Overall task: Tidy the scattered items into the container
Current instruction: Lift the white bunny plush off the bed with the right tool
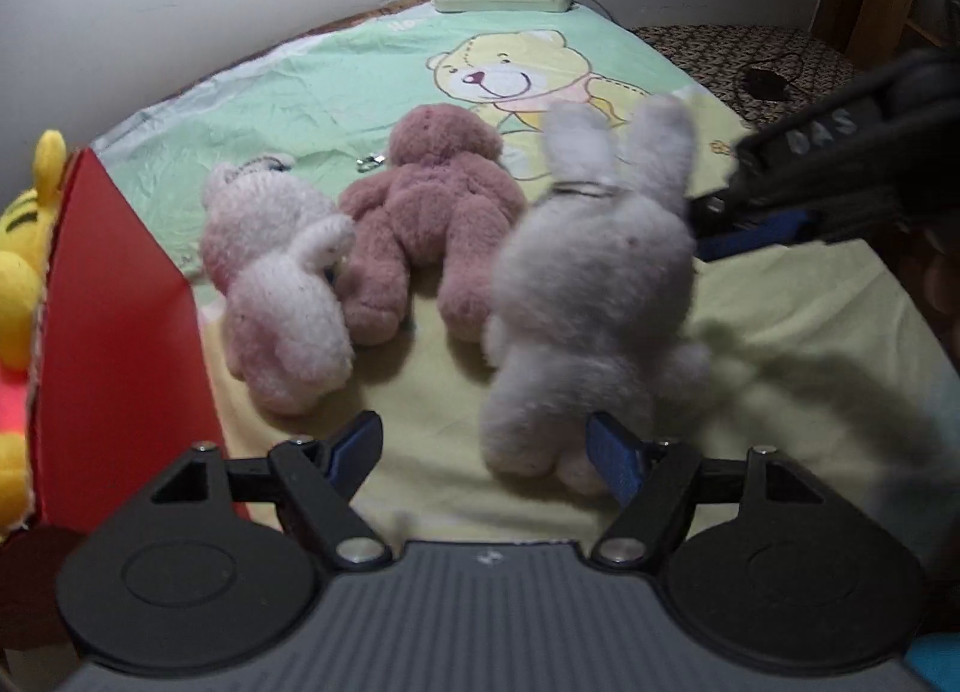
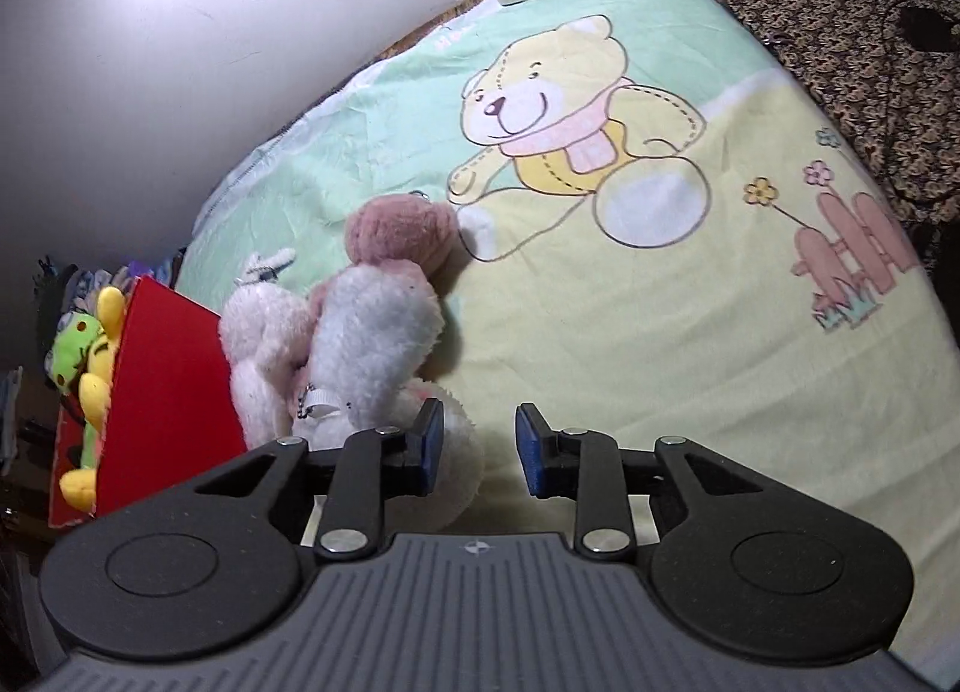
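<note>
Now the left gripper (image 1: pixel 483 452), fingers spread, hovers by the grey rabbit (image 1: pixel 591 296) lying on the blanket (image 1: pixel 780 332) while the right gripper (image 2: pixel 480 443), fingers narrowed and empty, waits; next, grasp and carry it to the red box (image 1: pixel 120 332).

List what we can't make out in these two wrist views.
- red container interior: left wrist view, its own wall and the frame edge hide it; only a yellow plush shows.
- right gripper tips: left wrist view, blurred against the grey rabbit; contact unclear.
- Rabbit's lower body: right wrist view, behind the gripper.
- brown bear face: both views, turned away.
</note>
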